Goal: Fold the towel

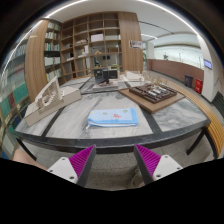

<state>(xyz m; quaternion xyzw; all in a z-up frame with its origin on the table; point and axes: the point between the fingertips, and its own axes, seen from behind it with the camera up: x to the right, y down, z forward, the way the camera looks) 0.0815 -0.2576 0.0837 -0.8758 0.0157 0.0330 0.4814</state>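
Observation:
A light blue towel (113,117) lies flat, folded into a rectangle, on the marbled grey table (75,122), well beyond my fingers. My gripper (114,160) is held back from the table's near edge, above the floor, with the two magenta pads (82,160) wide apart and nothing between them. The gripper is open and empty.
Architectural models stand on the table: a pale one (45,98) at the left, a dark one on a wooden board (153,94) at the right, another (105,79) at the far end. Wooden shelves (95,45) fill the back wall. The table's dark front edge (110,143) runs just ahead of the fingers.

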